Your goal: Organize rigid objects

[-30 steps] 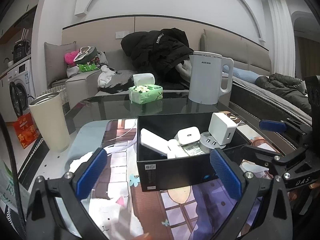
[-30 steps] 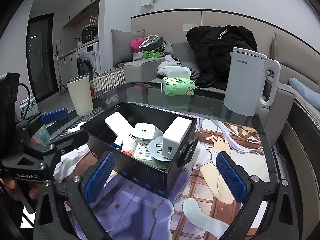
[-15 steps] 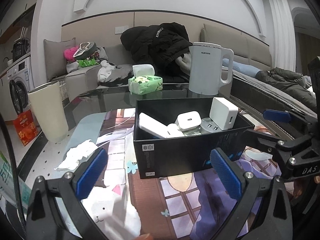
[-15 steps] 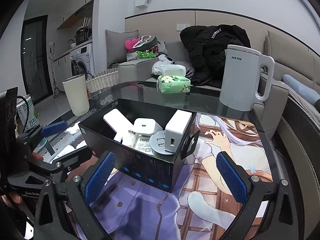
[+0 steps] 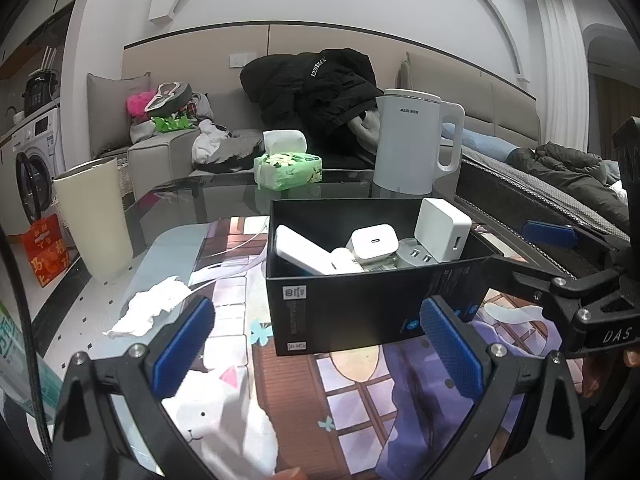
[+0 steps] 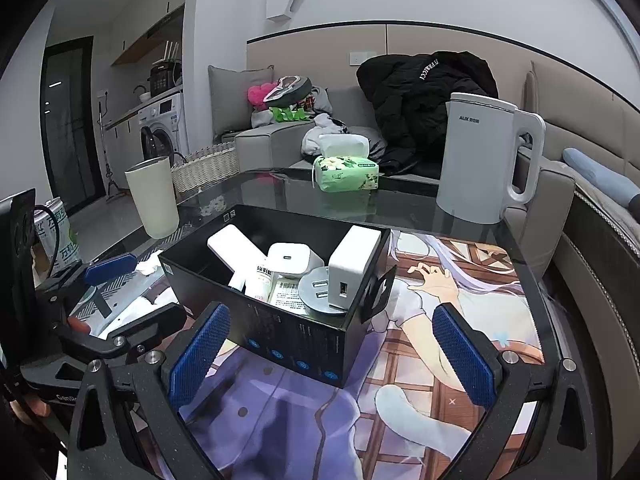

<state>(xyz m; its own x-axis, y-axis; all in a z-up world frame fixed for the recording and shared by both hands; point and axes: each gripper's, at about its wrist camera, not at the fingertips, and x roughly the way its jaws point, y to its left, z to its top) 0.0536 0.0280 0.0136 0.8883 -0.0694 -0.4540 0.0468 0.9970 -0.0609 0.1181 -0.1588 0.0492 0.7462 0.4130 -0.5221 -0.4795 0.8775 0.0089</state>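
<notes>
Both the left gripper [image 5: 316,344] and right gripper [image 6: 330,354] are hanging released and empty, facing the black box [image 5: 372,300] sitting on the tabletop [image 6: 420,216]. The chargers [image 6: 354,266] are lying inside; any further pick probably wants a straight, centred descent, avoiding the box walls.

Matt black cardboard box [image 5: 372,308] ahead; glossy white plastic chargers [image 5: 442,230]; smooth glass tabletop [image 6: 400,208]; crumpled tissue [image 5: 150,306].
</notes>
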